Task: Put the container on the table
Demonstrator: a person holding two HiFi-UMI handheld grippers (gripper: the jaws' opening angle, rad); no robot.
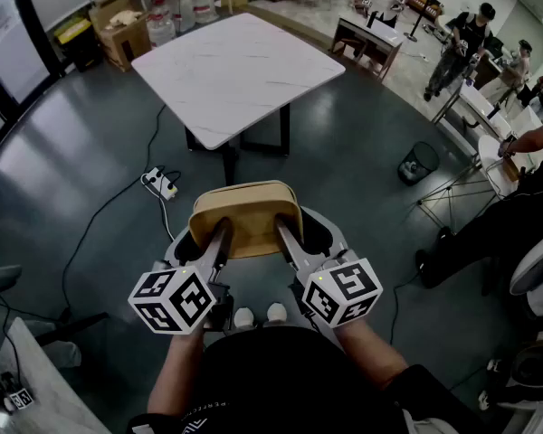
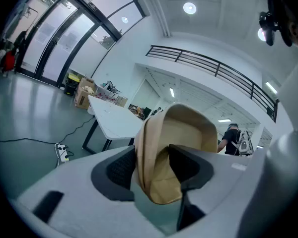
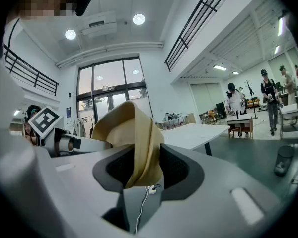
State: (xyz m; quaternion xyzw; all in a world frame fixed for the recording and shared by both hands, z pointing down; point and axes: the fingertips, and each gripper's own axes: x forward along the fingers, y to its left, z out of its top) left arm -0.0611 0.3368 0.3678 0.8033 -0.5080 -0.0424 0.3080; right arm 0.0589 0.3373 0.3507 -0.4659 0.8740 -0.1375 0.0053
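Note:
A tan, tray-like container [image 1: 246, 213] hangs in the air in front of me, held at its near rim from both sides. My left gripper [image 1: 215, 239] is shut on the rim's left part, and the tan wall [image 2: 181, 133] fills the space between that gripper's pads [image 2: 120, 168]. My right gripper [image 1: 286, 237] is shut on the rim's right part, with the folded tan edge [image 3: 134, 133] pinched between its pads [image 3: 175, 167]. The white marble-look table [image 1: 235, 70] stands a step ahead, beyond the container, and shows behind it in both gripper views.
A white power strip [image 1: 160, 183] with cables lies on the dark floor by the table's near legs. Cardboard boxes [image 1: 118, 25] stand at the back left. A black bin [image 1: 419, 161] and several people [image 1: 462, 39] by other tables are at the right.

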